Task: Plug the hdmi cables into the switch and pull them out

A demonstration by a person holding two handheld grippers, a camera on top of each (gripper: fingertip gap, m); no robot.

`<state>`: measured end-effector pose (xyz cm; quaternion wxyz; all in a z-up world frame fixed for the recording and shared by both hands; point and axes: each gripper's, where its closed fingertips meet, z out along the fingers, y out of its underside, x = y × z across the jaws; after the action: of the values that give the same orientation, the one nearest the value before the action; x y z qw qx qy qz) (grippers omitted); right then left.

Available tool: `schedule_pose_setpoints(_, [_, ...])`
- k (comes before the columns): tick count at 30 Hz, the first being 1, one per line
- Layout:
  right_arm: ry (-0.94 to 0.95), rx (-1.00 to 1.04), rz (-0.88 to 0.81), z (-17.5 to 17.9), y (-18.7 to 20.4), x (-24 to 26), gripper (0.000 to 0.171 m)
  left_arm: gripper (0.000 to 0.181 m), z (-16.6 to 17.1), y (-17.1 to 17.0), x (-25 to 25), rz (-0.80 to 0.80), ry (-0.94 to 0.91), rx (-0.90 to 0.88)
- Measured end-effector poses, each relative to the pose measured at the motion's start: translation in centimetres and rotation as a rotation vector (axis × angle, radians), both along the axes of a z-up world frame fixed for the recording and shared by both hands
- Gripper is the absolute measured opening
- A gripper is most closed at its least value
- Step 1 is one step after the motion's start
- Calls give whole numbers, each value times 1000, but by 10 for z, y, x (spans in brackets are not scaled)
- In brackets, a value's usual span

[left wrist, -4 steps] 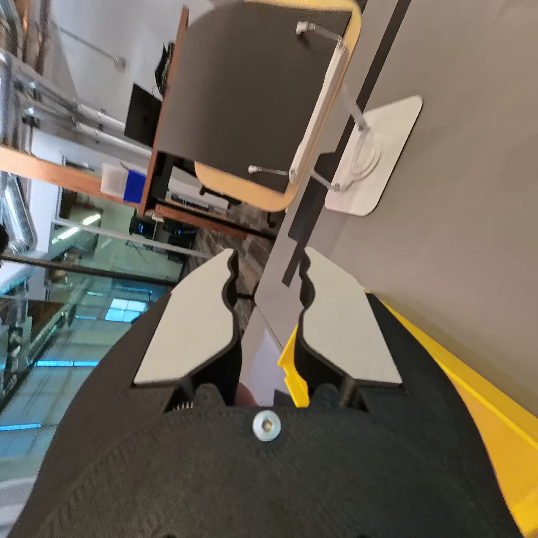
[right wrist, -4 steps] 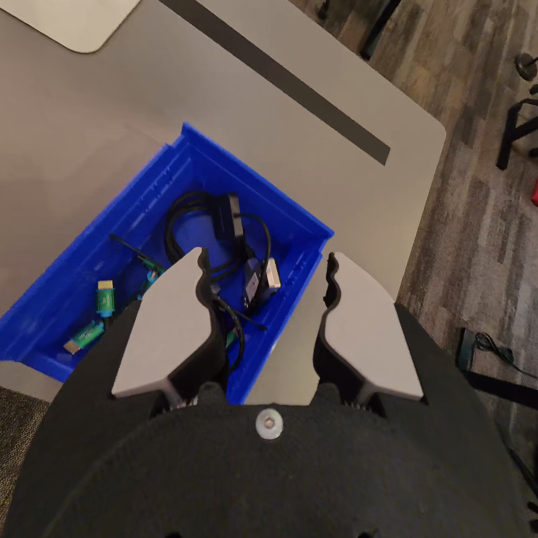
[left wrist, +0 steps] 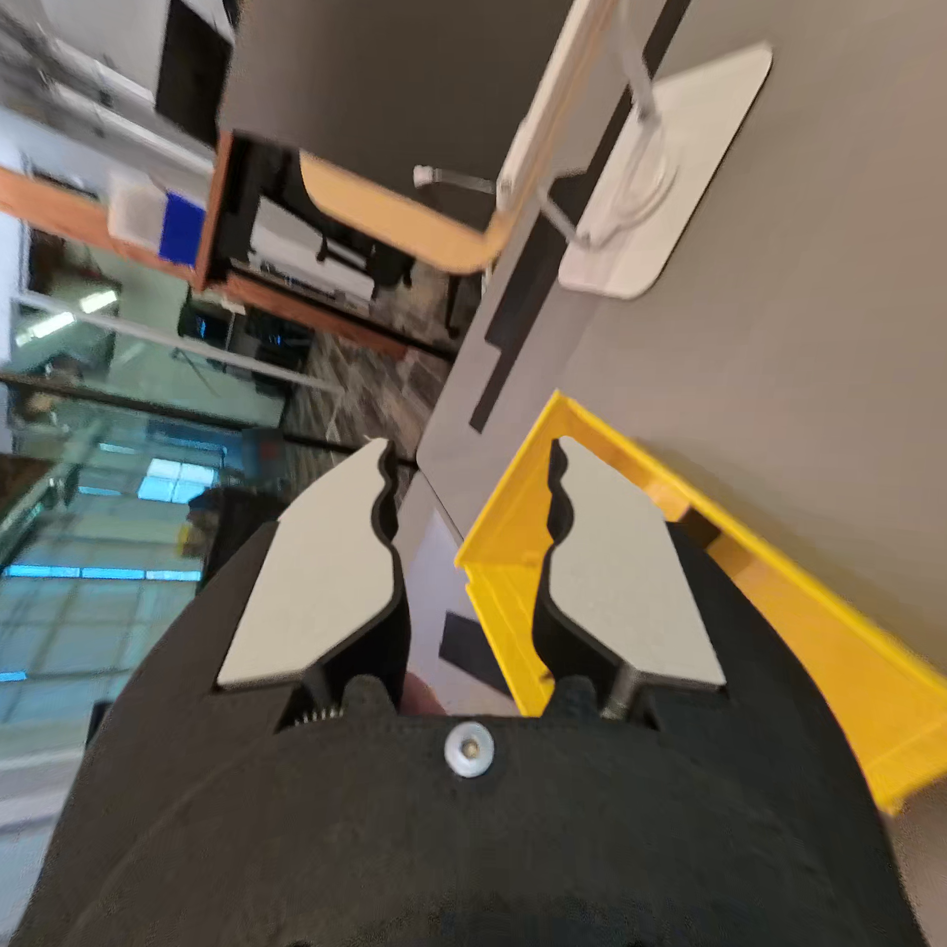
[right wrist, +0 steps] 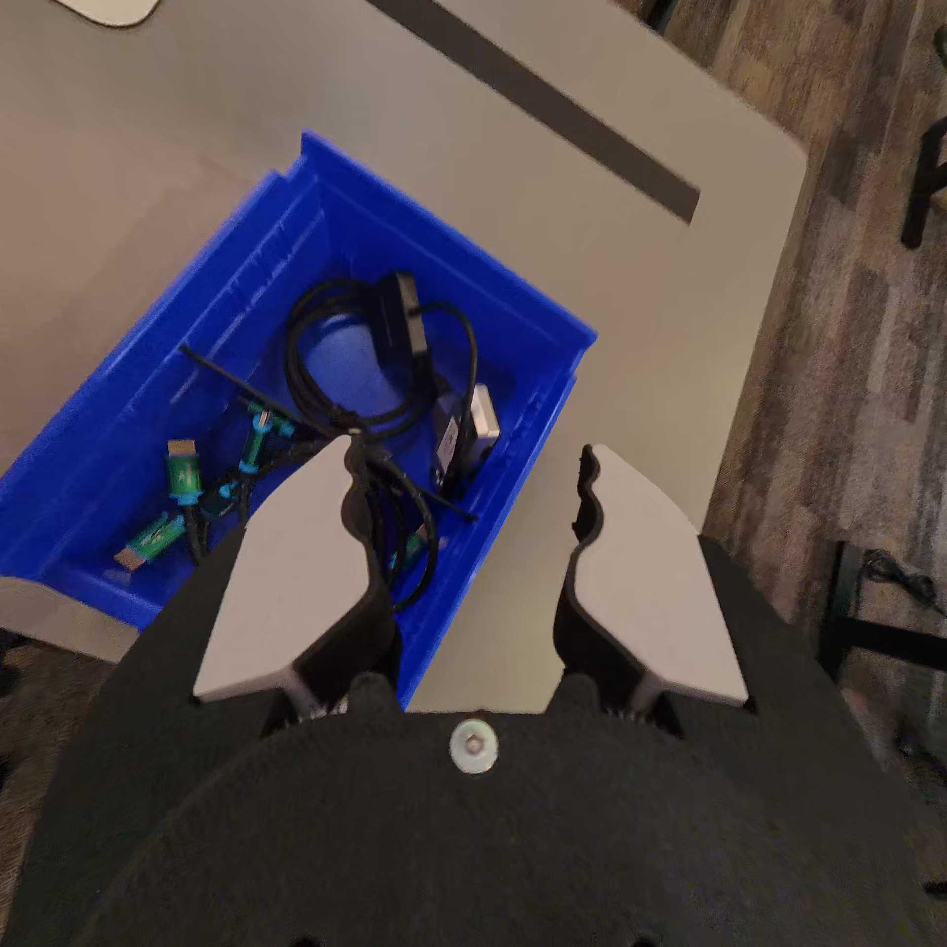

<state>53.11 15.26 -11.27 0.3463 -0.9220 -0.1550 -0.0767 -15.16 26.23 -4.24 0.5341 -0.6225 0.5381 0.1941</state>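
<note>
In the right wrist view a blue bin [right wrist: 153, 369] sits on the grey table. It holds black HDMI cables [right wrist: 307, 369] with green plugs [right wrist: 182, 474], a black switch box [right wrist: 405, 320] and a second small grey and black box [right wrist: 464, 428]. My right gripper [right wrist: 466, 451] is open and empty, above the bin's right end. In the left wrist view my left gripper [left wrist: 471, 446] is open and empty, tilted sideways over the corner of a yellow bin [left wrist: 768, 589].
A white stand base [left wrist: 666, 169] with a wood-rimmed panel [left wrist: 399, 225] stands on the table [left wrist: 768, 358] beyond the yellow bin. A dark strip [right wrist: 538, 102] runs across the tabletop. The table edge and wood-look floor [right wrist: 845, 307] lie to the right, with dark chair legs [right wrist: 922, 169]. The tips of one gripper are about 70 centimeters away from the tips of the other.
Both views shifted slightly. More of the yellow bin shows in the left view, and the left jaws stand wider apart. The right gripper stays open over the blue bin.
</note>
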Motion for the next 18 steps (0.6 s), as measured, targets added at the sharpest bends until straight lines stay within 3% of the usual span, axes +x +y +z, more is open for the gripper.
schedule_pose_setpoints(11, [207,-180,-186,-86,-79,29,79,76,-101,-8,-190,451,-104,-235])
schedule_pose_setpoints(18, [263,-285,-140,-125,-94,10,60,77,-173,-17,-210,501,-248,-466])
